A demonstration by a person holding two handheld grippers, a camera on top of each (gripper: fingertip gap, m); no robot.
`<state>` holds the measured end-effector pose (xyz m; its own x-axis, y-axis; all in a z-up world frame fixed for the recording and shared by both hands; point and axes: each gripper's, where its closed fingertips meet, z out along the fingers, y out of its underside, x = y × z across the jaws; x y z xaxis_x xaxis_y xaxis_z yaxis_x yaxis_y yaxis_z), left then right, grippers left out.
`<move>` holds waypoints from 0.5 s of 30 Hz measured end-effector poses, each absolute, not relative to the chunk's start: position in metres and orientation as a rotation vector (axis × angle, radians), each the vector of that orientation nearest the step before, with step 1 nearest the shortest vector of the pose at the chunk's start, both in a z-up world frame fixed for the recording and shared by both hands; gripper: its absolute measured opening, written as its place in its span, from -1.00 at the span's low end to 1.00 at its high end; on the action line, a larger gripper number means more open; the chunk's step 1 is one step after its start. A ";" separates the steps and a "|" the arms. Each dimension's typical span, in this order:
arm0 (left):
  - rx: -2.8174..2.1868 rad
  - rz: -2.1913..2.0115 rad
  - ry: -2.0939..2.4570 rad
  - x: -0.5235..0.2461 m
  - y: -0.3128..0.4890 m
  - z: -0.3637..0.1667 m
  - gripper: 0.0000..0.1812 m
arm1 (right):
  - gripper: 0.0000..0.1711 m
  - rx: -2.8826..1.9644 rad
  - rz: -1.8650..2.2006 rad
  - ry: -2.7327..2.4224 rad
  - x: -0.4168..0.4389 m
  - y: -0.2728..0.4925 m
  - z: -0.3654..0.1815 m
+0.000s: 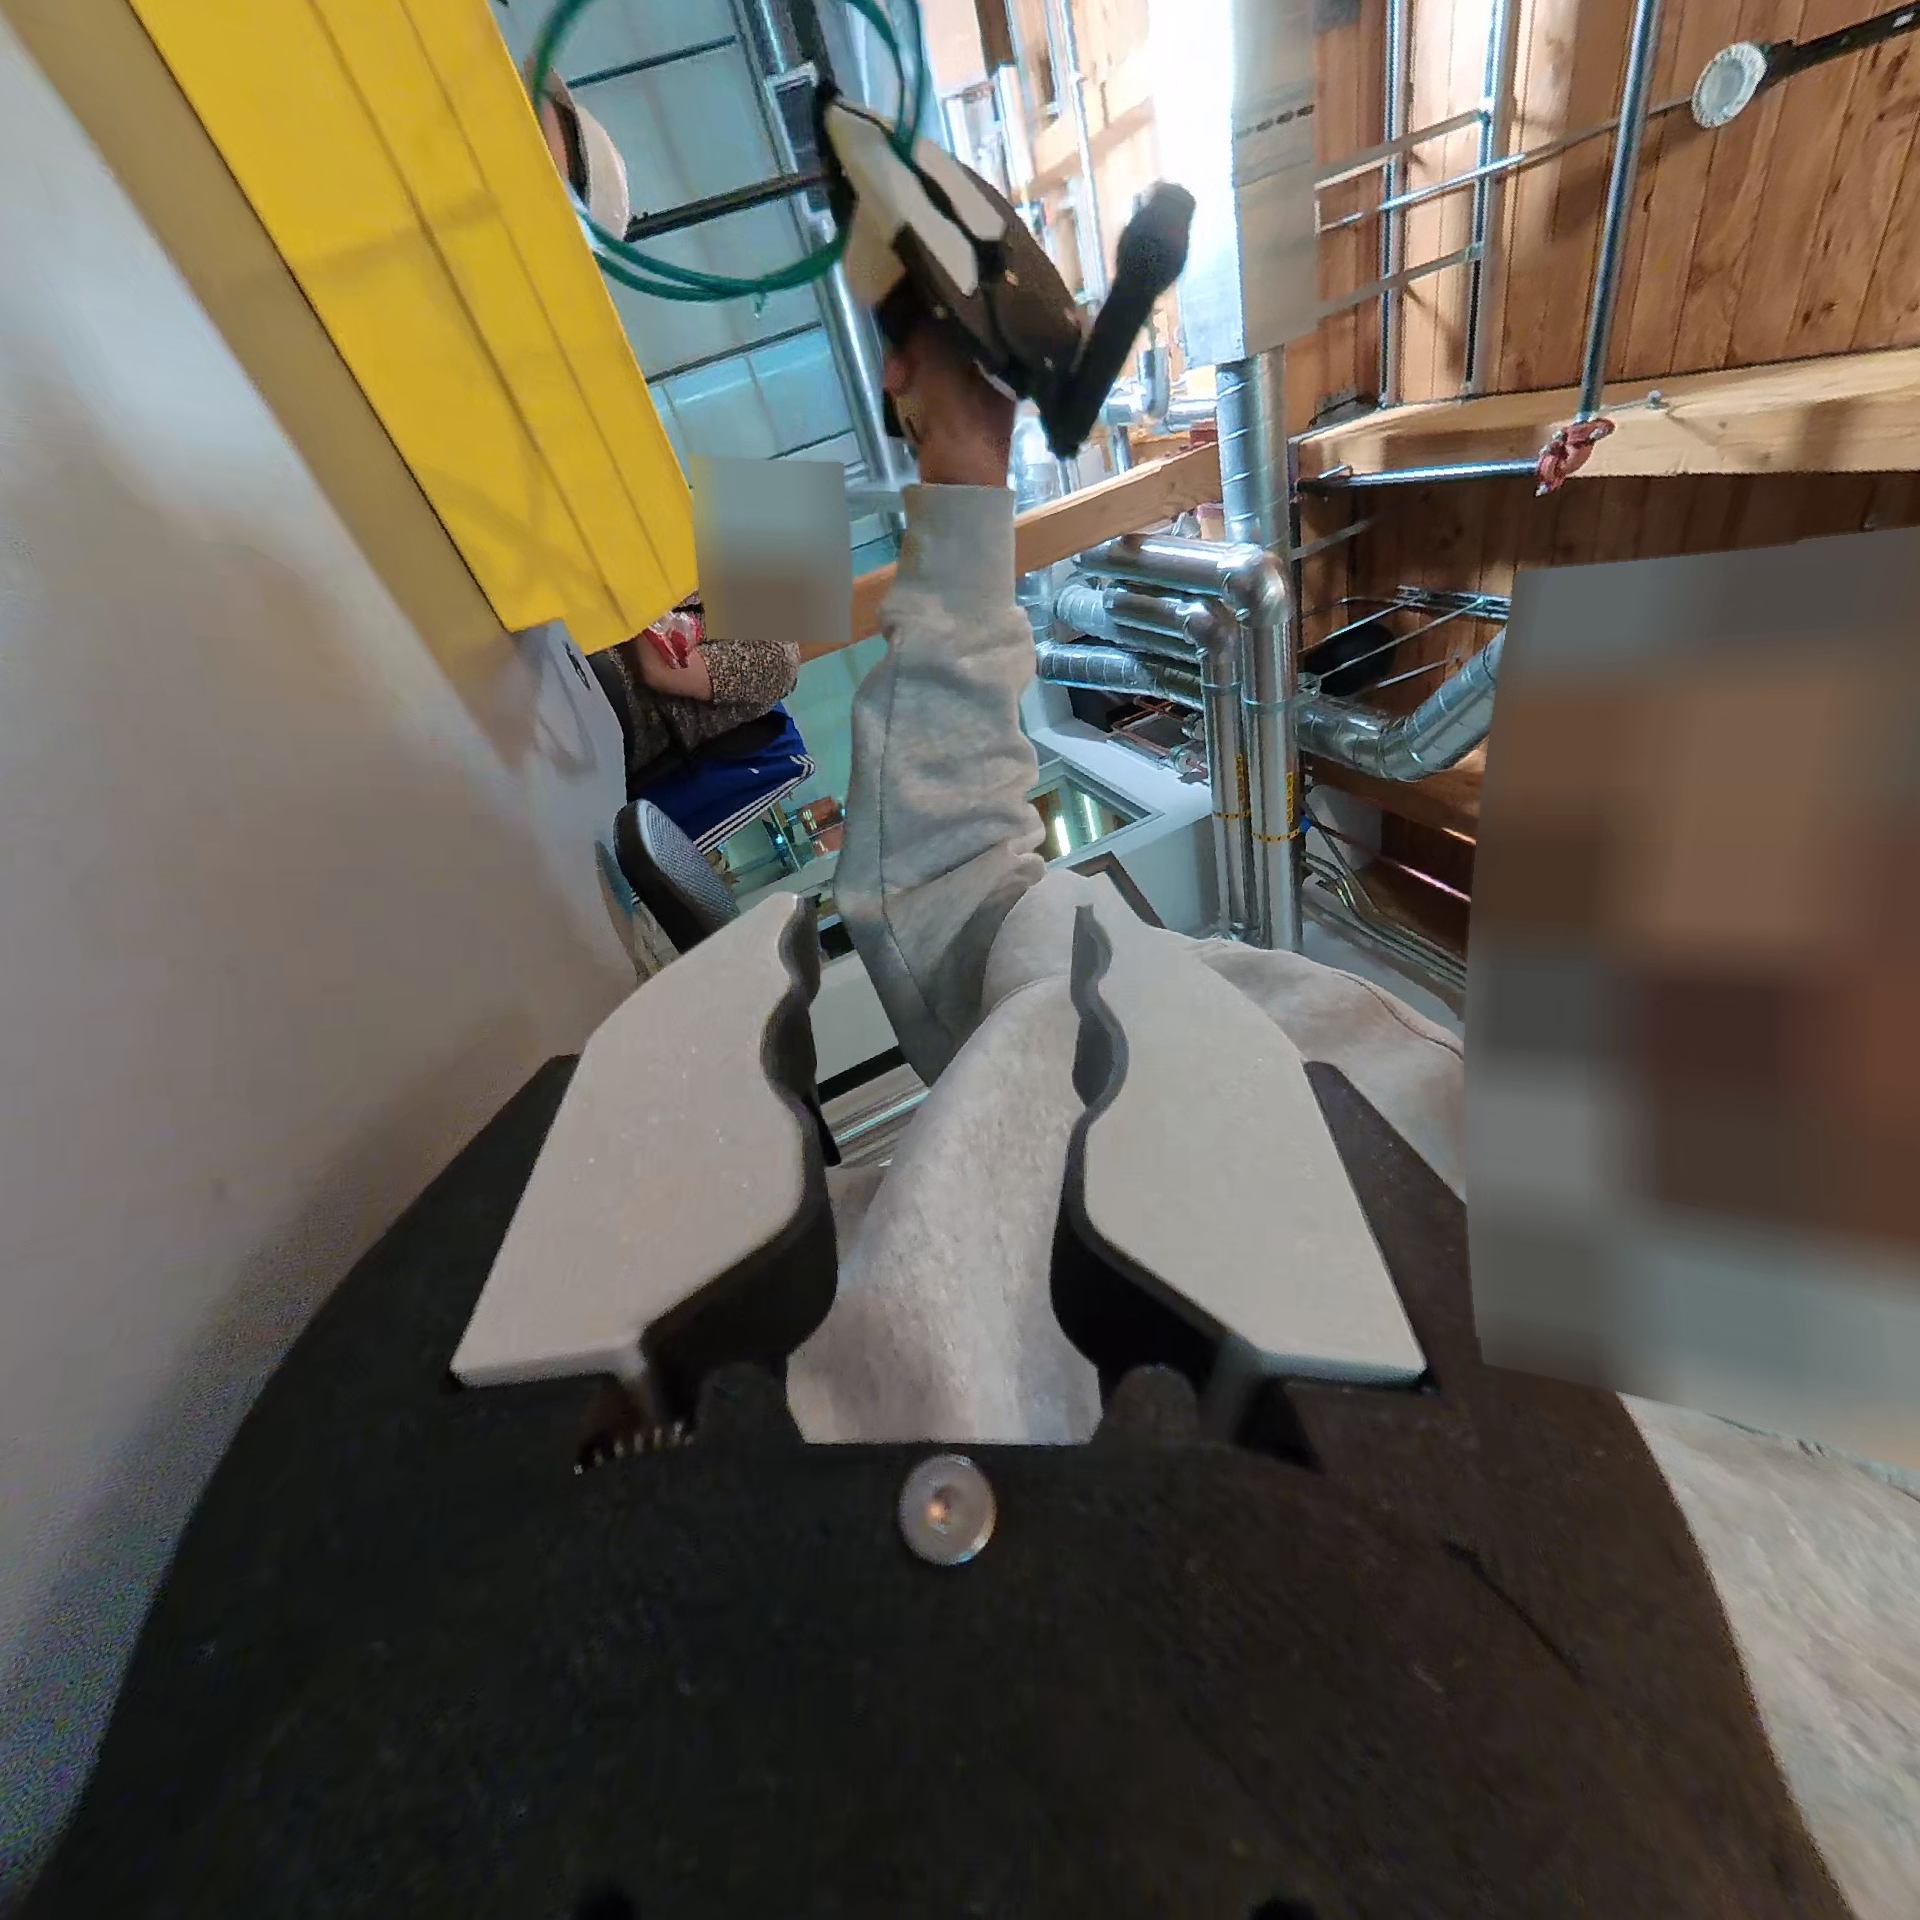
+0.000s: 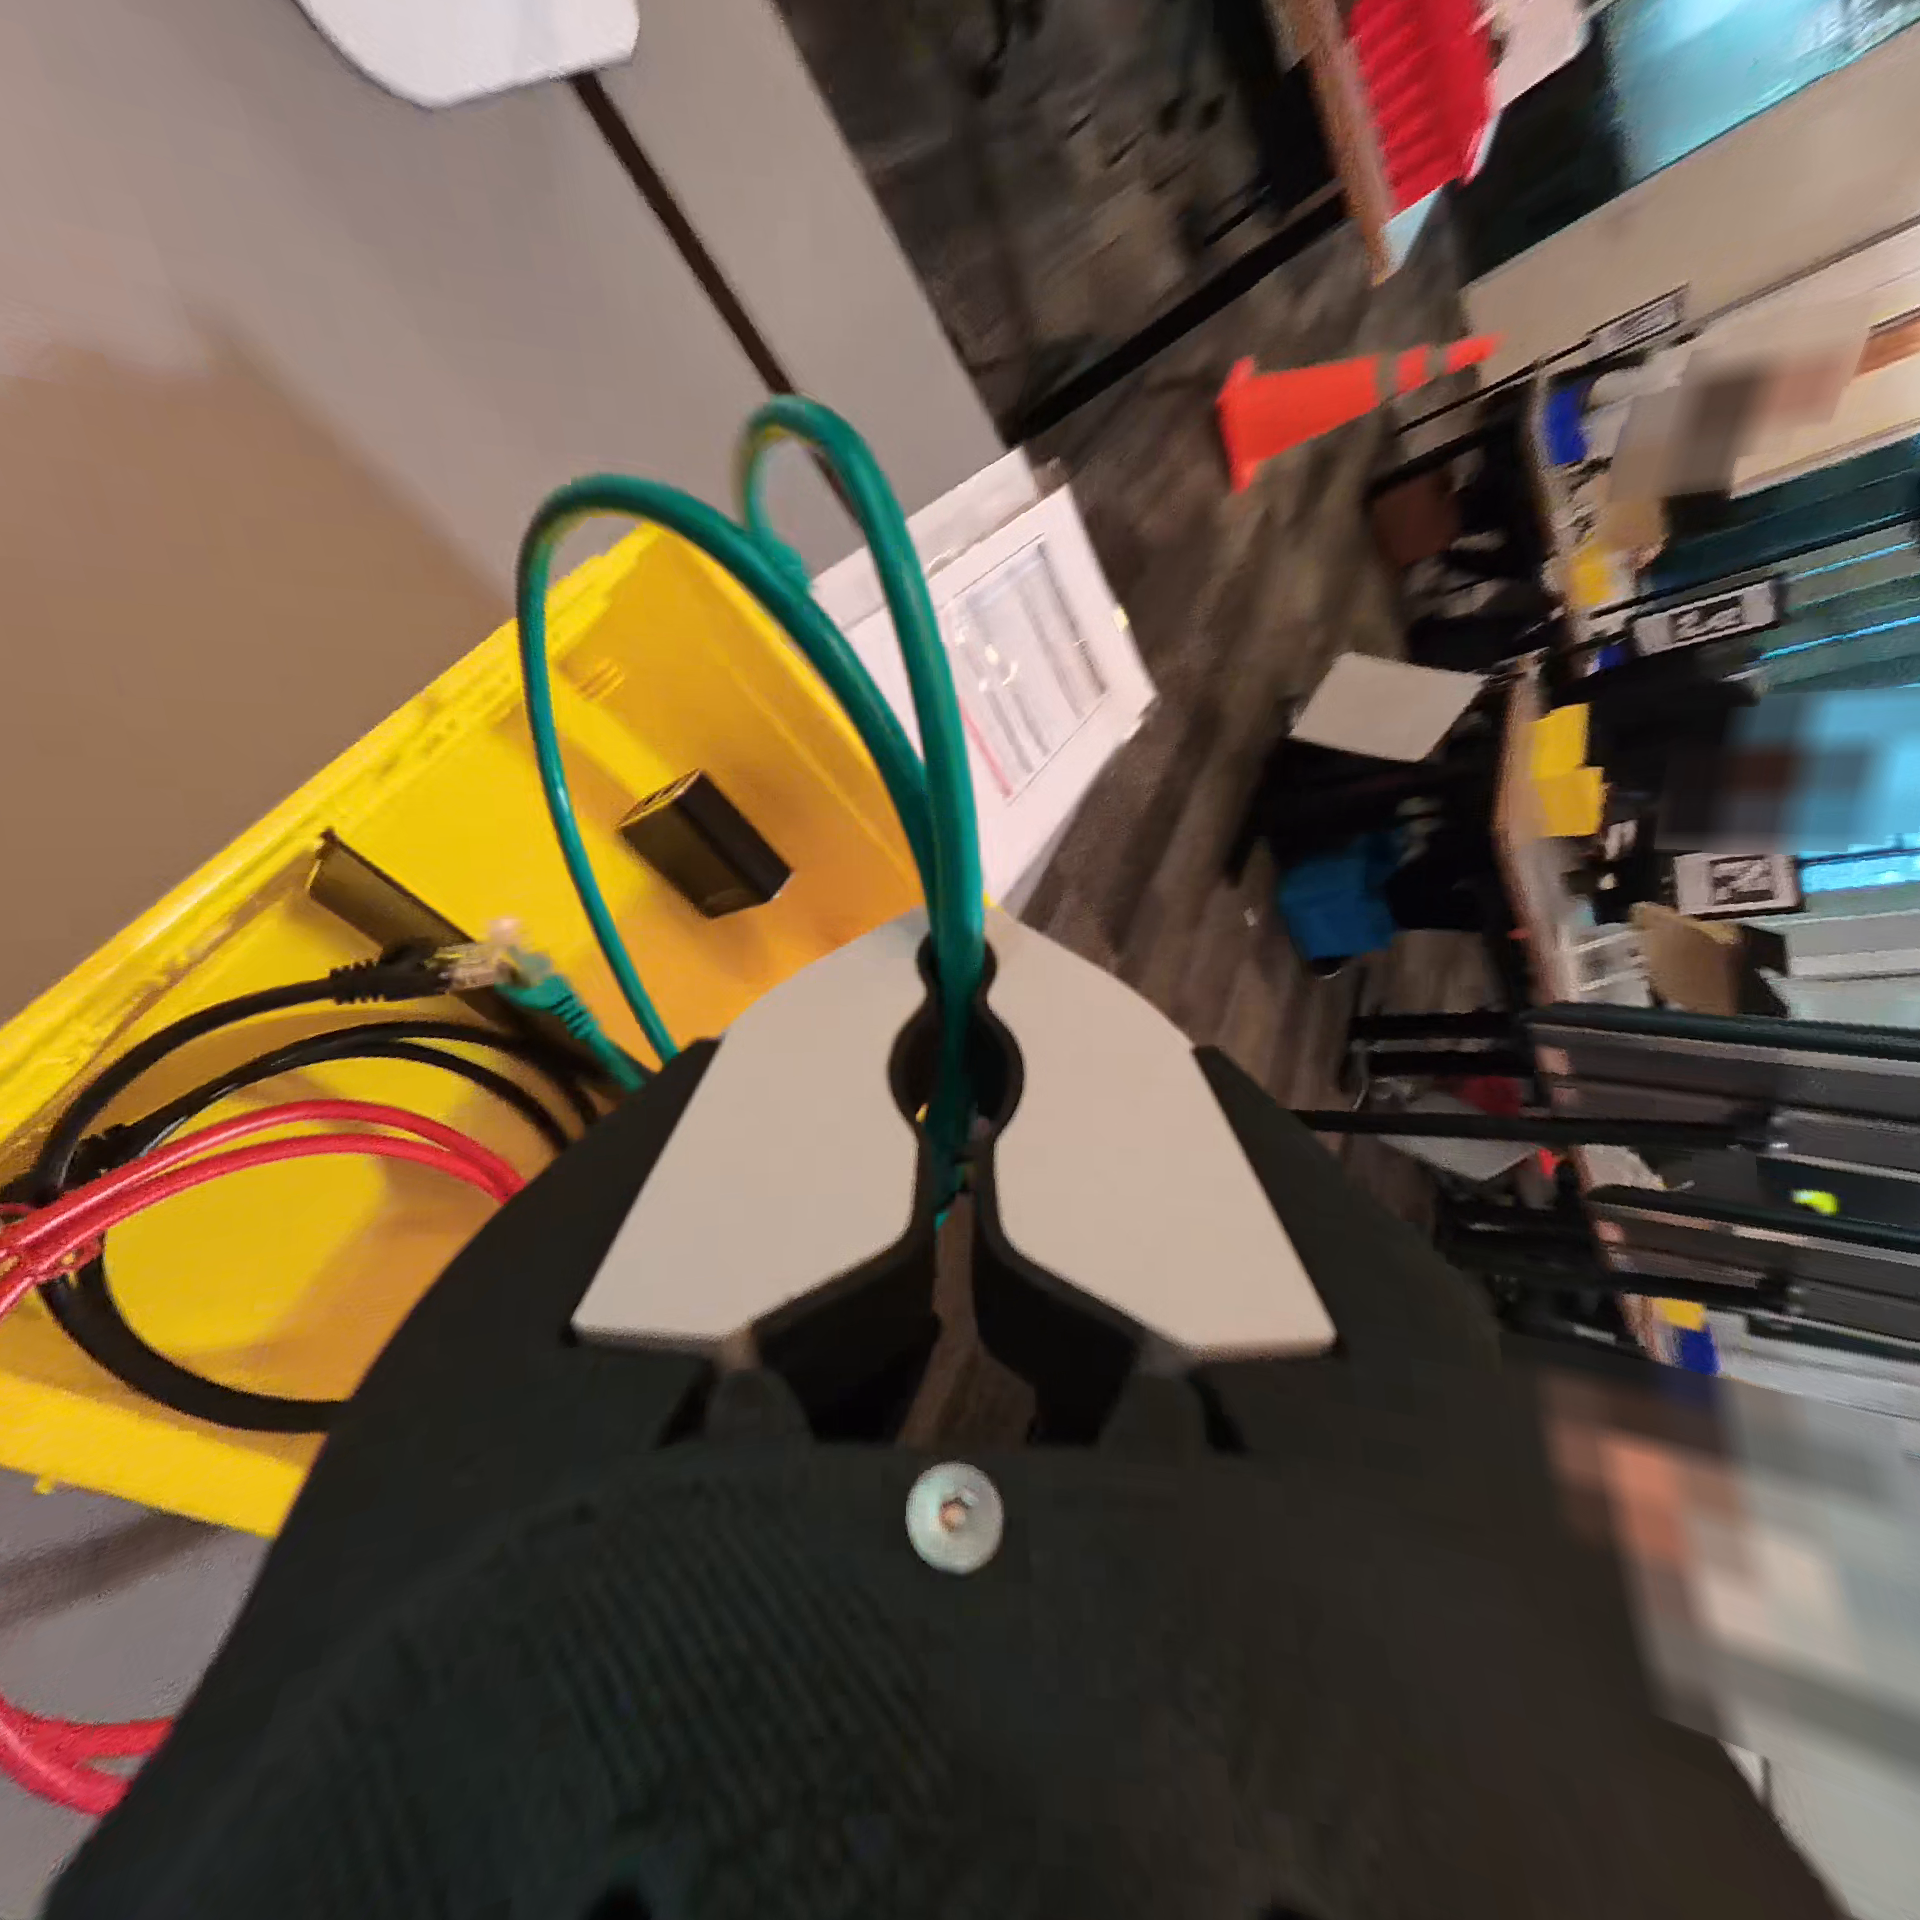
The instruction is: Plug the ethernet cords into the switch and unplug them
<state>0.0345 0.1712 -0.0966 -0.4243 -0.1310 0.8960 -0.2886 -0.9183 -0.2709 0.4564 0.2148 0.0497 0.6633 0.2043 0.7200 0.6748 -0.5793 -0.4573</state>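
Note:
My right gripper (image 2: 956, 951) is shut on a bundle of green ethernet cord (image 2: 894, 665), which loops up above the fingertips. Below it a yellow bin (image 2: 260, 1299) holds a flat black switch (image 2: 364, 894), a smaller black box (image 2: 701, 842), a black cord (image 2: 312, 1039) and a red cord (image 2: 291, 1132). The green cord's plug (image 2: 540, 997) lies by the switch; I cannot tell whether any plug is seated. My left gripper (image 1: 940, 920) is open and empty, pointing at a grey sleeve (image 1: 935, 748). The left wrist view shows the right gripper (image 1: 904, 177) raised high with the green loops (image 1: 727, 275).
The yellow bin (image 1: 416, 260) leans by a white wall (image 1: 156, 831). A seated person (image 1: 717, 717) is behind it. Metal pipes (image 1: 1236, 675) and wooden panelling (image 1: 1714, 208) fill the background. In the blurred right wrist view an orange cone (image 2: 1340, 395) and shelves (image 2: 1714, 1091) show.

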 end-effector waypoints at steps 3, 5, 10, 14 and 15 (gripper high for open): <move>1.619 2.513 -0.574 0.033 0.173 -0.095 -0.49 | -1.00 -2.069 -0.801 -0.718 0.443 0.198 0.079; 1.621 2.511 -0.589 0.033 0.172 -0.095 -0.49 | -1.00 -2.072 -0.767 -0.801 0.431 0.184 0.082; 1.616 2.497 -0.605 0.035 0.167 -0.095 -0.49 | -1.00 -2.209 -0.670 -0.948 0.428 0.148 0.056; 1.619 2.493 -0.617 0.035 0.165 -0.096 -0.49 | -1.00 -2.319 -0.530 -0.989 0.429 0.128 0.029; 1.621 2.493 -0.616 0.036 0.165 -0.096 -0.49 | -1.00 -2.352 -0.487 -0.994 0.429 0.126 0.020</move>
<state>0.0356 0.1651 -0.0960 -0.4259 -0.1300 0.8954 -0.3020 -0.9125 -0.2761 0.4289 0.1261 0.0198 0.6632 0.5460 0.5119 0.7393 -0.5848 -0.3340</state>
